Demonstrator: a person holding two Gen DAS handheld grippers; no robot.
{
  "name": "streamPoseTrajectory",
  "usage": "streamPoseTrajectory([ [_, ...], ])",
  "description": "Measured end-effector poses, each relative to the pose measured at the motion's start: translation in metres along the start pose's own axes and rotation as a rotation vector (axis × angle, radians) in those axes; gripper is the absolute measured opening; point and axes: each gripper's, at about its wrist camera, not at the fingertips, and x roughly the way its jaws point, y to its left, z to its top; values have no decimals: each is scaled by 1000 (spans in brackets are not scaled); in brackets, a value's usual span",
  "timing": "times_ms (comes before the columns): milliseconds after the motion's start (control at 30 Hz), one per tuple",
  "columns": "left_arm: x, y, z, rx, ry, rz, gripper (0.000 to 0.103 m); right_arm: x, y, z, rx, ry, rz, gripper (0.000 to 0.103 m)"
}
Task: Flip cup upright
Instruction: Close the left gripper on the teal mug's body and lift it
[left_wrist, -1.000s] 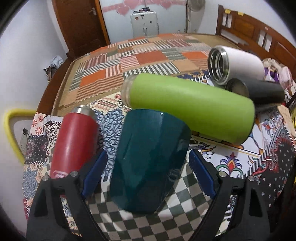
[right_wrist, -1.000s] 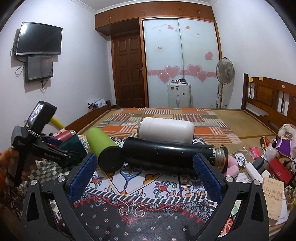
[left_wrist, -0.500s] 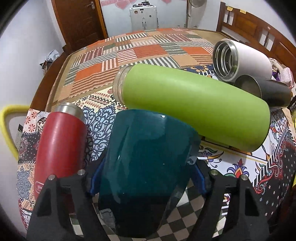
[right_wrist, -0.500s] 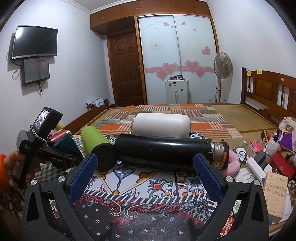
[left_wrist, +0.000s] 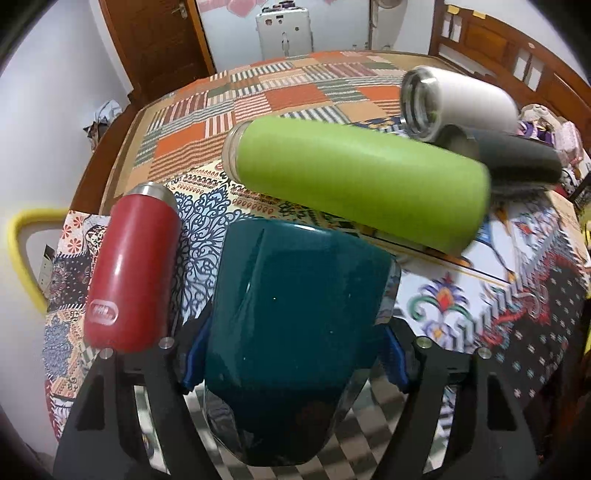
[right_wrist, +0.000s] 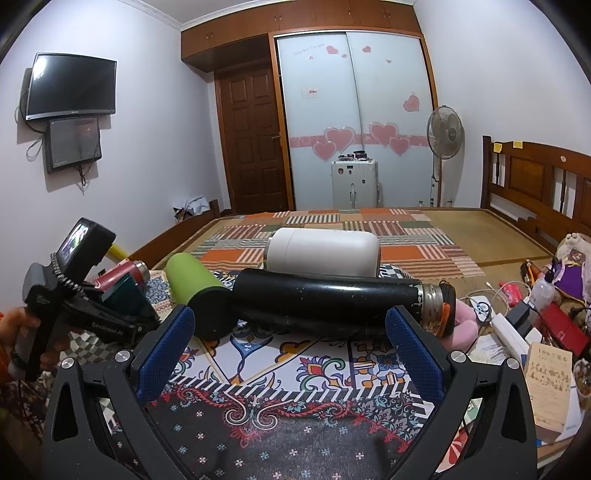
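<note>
The surface under its patterned cloth fills the lower half of the left wrist view, crowded at centre, its right edge at the frame's right side. Largest on it, the green flask lies across the middle, just above the teal cup, which sits low centre, on its side and wedged between the left gripper fingers, closed onto its walls. Glossy, stiff, probably light and a touch slippery, so a hold across the wide body looks right. The red flask lies just beside it at left, leaving little swing room there; the checked patch at the bottom looks freest. Upper right, the white flask and black flask lie well apart from the cup. In the right wrist view, the right gripper hangs wide open with nothing between its fingers, black flask beyond.
</note>
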Motion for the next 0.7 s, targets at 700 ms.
streamPoseTrajectory([
  [700,-65,-106,-19,107,-104,-149,75,-64,4,11,-23,-96,-14,103],
])
